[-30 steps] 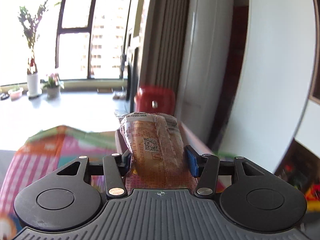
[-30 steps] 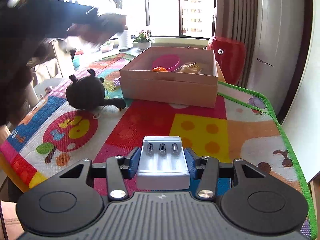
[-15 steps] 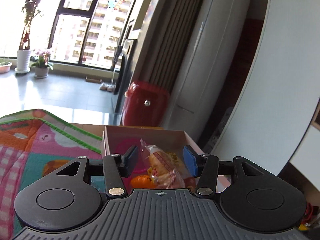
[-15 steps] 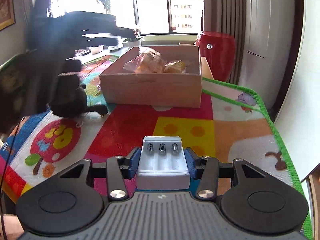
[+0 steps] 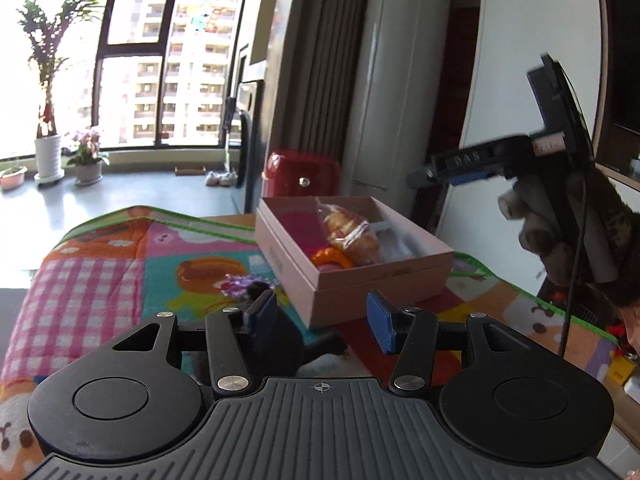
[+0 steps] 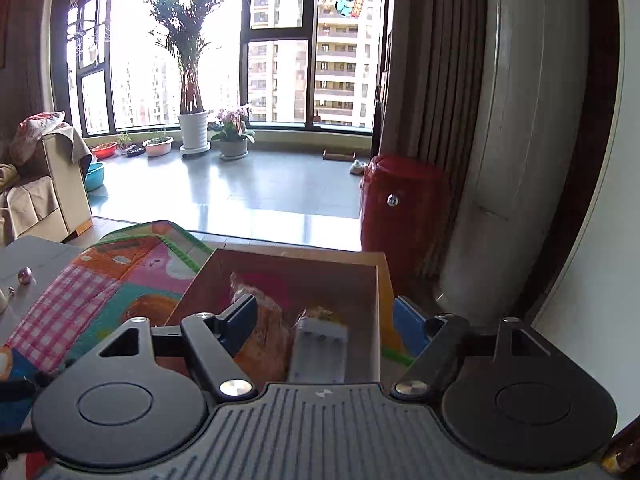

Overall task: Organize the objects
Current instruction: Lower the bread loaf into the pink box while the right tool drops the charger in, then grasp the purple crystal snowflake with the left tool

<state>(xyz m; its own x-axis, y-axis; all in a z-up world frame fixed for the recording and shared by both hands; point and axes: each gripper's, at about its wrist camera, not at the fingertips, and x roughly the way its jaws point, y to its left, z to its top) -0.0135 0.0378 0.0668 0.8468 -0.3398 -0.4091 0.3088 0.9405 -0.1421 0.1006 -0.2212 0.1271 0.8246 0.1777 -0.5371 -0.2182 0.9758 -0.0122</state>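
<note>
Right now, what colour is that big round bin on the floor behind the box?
Glossy red bin, with a small silver knob; the right wrist view shows it best.

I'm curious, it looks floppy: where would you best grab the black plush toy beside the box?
The black plush toy: its round body, from the near side with the left gripper; it looks bulky enough to straddle. The thin limb toward the box looks too floppy.
</note>
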